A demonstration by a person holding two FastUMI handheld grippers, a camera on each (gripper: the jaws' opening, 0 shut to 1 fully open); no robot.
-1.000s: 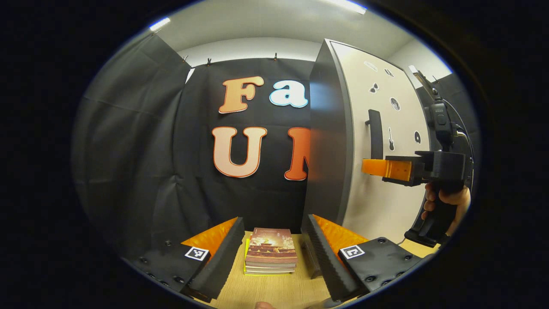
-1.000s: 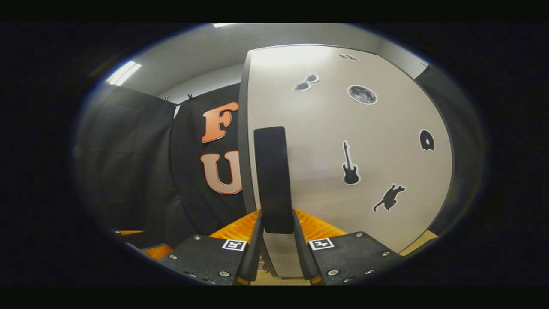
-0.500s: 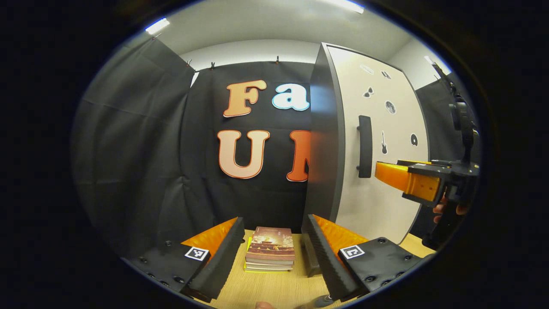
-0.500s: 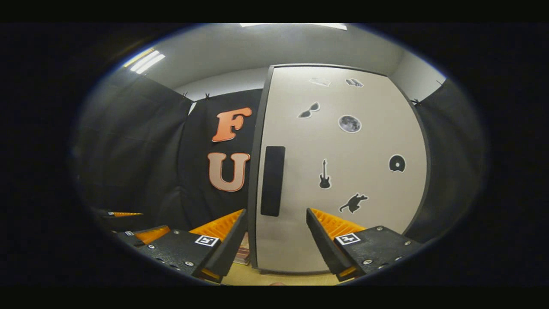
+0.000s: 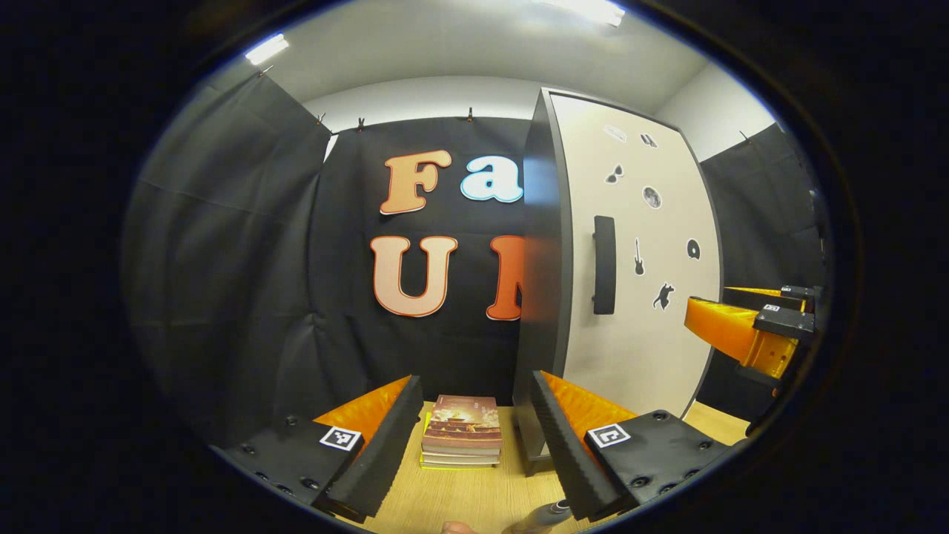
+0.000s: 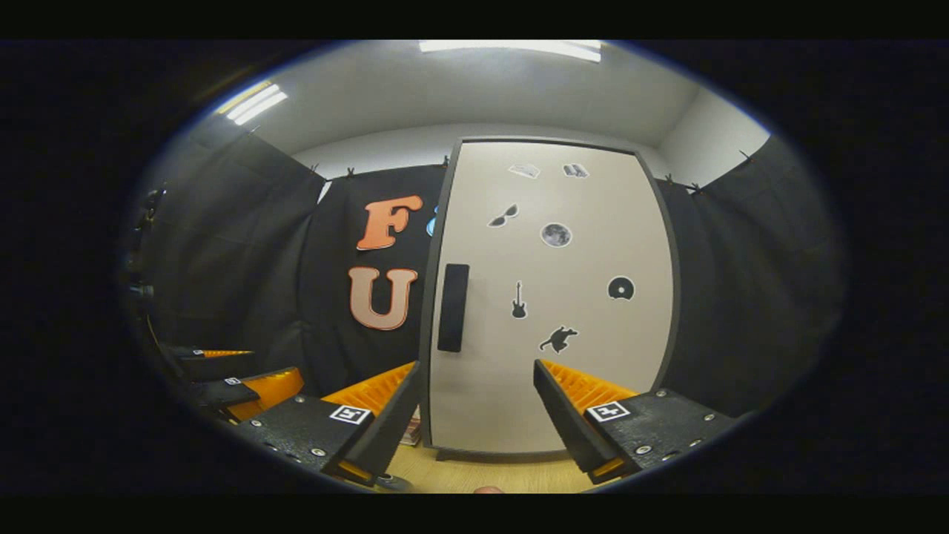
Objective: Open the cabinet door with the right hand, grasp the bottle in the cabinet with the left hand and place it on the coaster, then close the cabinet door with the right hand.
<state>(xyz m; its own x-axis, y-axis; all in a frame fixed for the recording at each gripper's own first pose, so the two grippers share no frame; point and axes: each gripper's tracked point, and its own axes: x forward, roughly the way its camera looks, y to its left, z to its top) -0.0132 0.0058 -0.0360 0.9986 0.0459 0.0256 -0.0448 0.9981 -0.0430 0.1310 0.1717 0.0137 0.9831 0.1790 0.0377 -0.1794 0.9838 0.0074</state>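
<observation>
With the cabinet door flush shut at frame centre, the right gripper hangs released, clear of the door handle, the left gripper gapes over stacked books (bottle, coaster unseen), task looks finished.

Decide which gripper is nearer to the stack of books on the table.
Left. The left gripper hangs just before the stack of books, fingers framing it. The right gripper faces the cabinet door, books off to its left.
</observation>
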